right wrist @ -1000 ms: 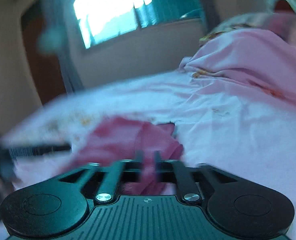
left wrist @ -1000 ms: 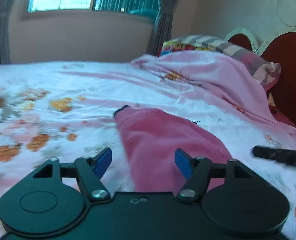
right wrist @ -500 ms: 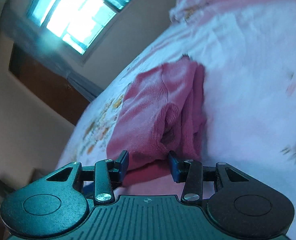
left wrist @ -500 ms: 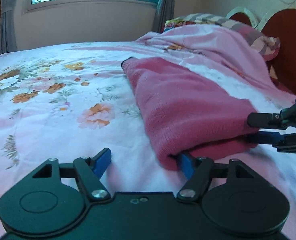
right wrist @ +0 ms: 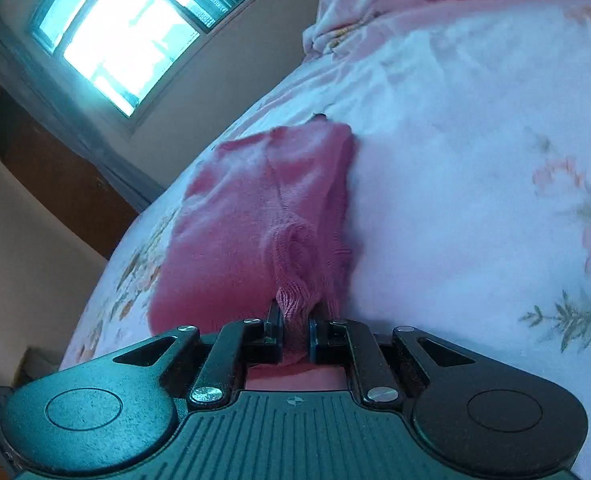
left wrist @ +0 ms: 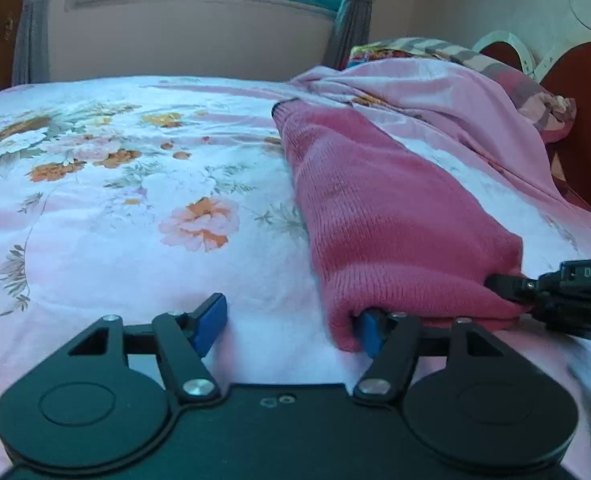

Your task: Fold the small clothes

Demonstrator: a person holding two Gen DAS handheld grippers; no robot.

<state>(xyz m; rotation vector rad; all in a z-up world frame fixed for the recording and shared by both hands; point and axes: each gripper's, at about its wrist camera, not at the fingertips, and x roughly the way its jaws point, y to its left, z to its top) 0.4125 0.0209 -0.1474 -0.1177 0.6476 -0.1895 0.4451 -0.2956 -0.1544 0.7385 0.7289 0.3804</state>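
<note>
The pink knit lies folded on the floral bed, stretching from the near edge away toward a rumpled pink blanket and the headboard.

The left wrist view shows the whole length of the garment, its far hem with dark trim, and the right claw coming in from the side, biting the near right corner. It also shows the left claw with its jaws apart and closing slightly: the left blue pad sits on bare sheet, while the right one is tucked just under the knit's near left corner (nothing is pinched).

The right wrist view, tilted, gives what the other cannot: a close look at the right claw, its jaws closing and clamped on a bunched ridge of the knit, with cloth squeezed up between the pads. The window stands slanted above. The left claw does not appear here.

Compared with half a second ago, the right claw's jaws, then standing apart on either side of the fold, have come together on the fabric. The left claw has hardly shifted. A second ago both views were blurred, with the knit lying farther off.
</note>
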